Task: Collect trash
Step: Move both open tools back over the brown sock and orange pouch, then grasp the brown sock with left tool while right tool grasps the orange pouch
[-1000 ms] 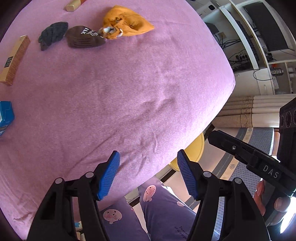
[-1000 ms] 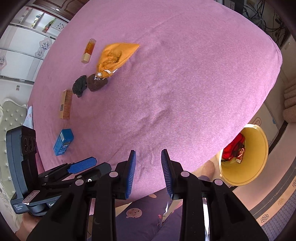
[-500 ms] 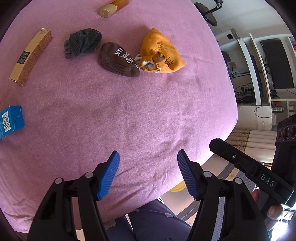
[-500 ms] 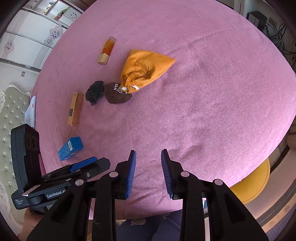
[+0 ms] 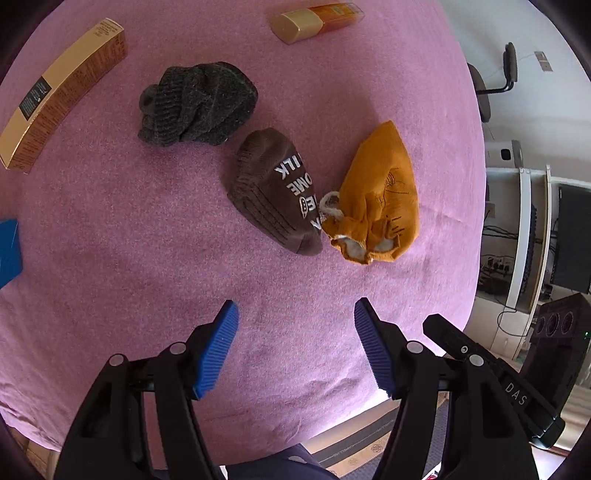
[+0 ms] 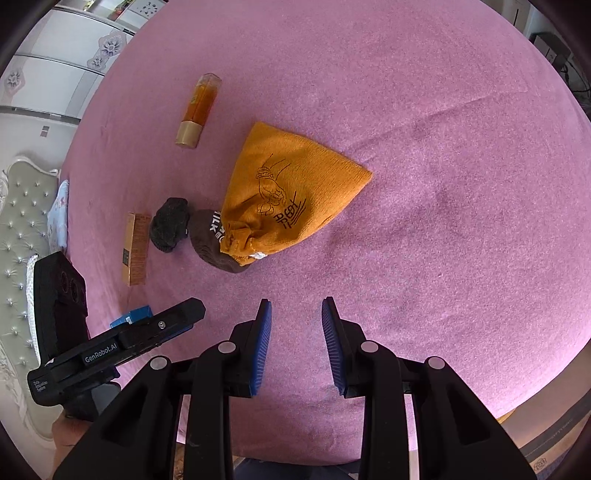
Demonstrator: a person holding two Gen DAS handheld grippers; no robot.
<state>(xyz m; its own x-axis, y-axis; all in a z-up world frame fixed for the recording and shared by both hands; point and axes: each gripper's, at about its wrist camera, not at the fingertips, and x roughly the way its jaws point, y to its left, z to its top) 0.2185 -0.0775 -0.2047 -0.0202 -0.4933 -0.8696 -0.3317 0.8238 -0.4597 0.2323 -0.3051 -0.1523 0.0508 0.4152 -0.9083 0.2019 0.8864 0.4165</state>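
Pink bedspread point(image 5: 147, 280) fills both views; shelving with cables off the bed's edge, a tufted headboard at the other side.

Left claw point(image 5: 295, 347): jaws well apart, nothing between them, over bare spread. Right claw point(image 6: 295, 343): a narrower gap, also empty, over bare spread.

Litter sits in one cluster ahead of both claws. Brown sock point(image 5: 277, 192) lies nearest the left claw, just beyond its tips and almost centred on them; its long axis runs diagonally across the line of the jaws. Orange pouch point(image 5: 380, 195) touches the sock's right side, long axis nearly along the claw's pointing line. Grey knit bundle point(image 5: 195, 103) lies farther off, up and left. Tan carton point(image 5: 62, 96), gold-capped bottle point(image 5: 317, 22) and blue box point(image 5: 7, 251) are spread around the outside.

From the right claw the pouch point(image 6: 284, 195) is ahead and slightly left, overlapping the sock point(image 6: 210, 243).

Judgement: left hand is better placed for the sock, right for the pouch; the sock probably wants a wrist roll to close across its narrow width.
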